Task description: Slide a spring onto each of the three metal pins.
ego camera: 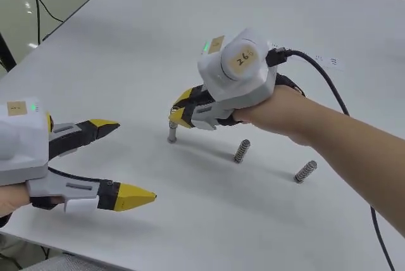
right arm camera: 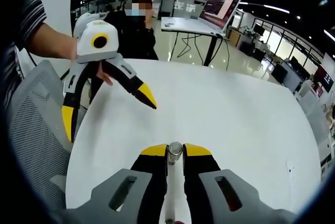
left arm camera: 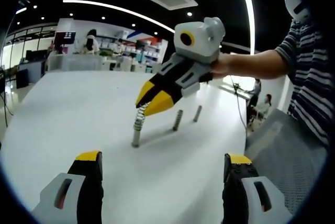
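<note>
Between the yellow tips of my right gripper [right arm camera: 175,152] sits a spring [right arm camera: 175,149], pinched near its top end, with the jaws pressed in on either side of it. Straight below those jaws the spring runs down over the upper part of an upright metal pin [left arm camera: 135,139]. The pin's lower part is bare down to the white table [left arm camera: 63,109], where its foot stands. In the left gripper view the spring leans a little on its way from the jaw tips down to the pin.

My left gripper [ego camera: 134,160] has its jaws spread wide with nothing between them. It is held low over the table, tips pointing towards the pin and well apart from it.

Out past the right jaws, on the side of my right arm, stand the second pin [ego camera: 242,151] and the third pin [ego camera: 305,171]. Each is already wrapped in its own spring along its length. The second is near the pin under my jaws and the third lies beyond it, so the three make a row. Neither touches a jaw.

Behind the right jaws a black cable [ego camera: 329,87] leaves the gripper's body and trails across the table. In the right gripper view a grey mesh chair [right arm camera: 31,130] stands at the table's edge, behind the left jaws.
</note>
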Tool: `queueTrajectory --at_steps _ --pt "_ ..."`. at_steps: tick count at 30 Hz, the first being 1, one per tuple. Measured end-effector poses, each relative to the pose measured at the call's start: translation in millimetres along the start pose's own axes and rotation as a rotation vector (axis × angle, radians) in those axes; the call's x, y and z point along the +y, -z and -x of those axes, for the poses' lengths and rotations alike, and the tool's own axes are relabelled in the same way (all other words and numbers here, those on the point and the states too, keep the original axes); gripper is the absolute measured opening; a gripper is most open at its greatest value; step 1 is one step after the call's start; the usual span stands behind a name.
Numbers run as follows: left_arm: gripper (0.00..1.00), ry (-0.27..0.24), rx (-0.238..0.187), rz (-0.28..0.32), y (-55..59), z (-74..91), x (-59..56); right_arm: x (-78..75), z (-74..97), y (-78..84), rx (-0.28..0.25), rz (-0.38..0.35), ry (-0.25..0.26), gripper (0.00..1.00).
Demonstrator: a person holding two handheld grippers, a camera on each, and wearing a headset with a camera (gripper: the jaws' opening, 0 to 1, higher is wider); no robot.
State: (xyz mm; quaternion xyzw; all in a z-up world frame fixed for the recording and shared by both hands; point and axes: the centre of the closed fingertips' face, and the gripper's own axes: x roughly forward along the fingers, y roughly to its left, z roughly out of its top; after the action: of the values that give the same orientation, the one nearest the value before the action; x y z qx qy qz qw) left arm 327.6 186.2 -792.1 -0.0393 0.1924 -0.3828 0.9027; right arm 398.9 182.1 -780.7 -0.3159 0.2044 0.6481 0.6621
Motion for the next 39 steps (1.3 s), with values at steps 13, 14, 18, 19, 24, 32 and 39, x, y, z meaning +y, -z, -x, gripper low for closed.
queueTrajectory --at_steps 13,14,18,19,24,32,39 --pt "0.93 -0.006 -0.004 0.006 0.8 1.8 1.0 2.3 -8.2 7.6 0.031 0.011 -0.010 0.08" --pt "0.93 -0.005 -0.006 0.006 0.5 1.8 0.8 2.3 -9.2 8.3 0.033 0.011 -0.011 0.08" --pt "0.93 -0.004 -0.003 0.006 1.1 1.8 0.6 2.7 -13.1 11.6 0.041 0.001 -0.016 0.08" --pt "0.93 -0.004 -0.002 0.005 1.2 1.8 0.7 3.0 -14.5 13.3 0.047 0.000 -0.017 0.08" --pt "0.92 -0.005 -0.001 0.007 2.0 1.9 0.4 7.3 -20.2 21.2 0.065 -0.005 -0.023 0.08" --pt "0.92 -0.003 -0.002 0.010 0.1 0.4 -0.5 9.1 -26.1 30.2 0.071 -0.008 -0.023 0.08" --pt "0.91 0.000 -0.004 0.008 -3.8 -2.4 -0.8 5.4 -25.7 32.0 0.080 -0.019 -0.017 0.09"
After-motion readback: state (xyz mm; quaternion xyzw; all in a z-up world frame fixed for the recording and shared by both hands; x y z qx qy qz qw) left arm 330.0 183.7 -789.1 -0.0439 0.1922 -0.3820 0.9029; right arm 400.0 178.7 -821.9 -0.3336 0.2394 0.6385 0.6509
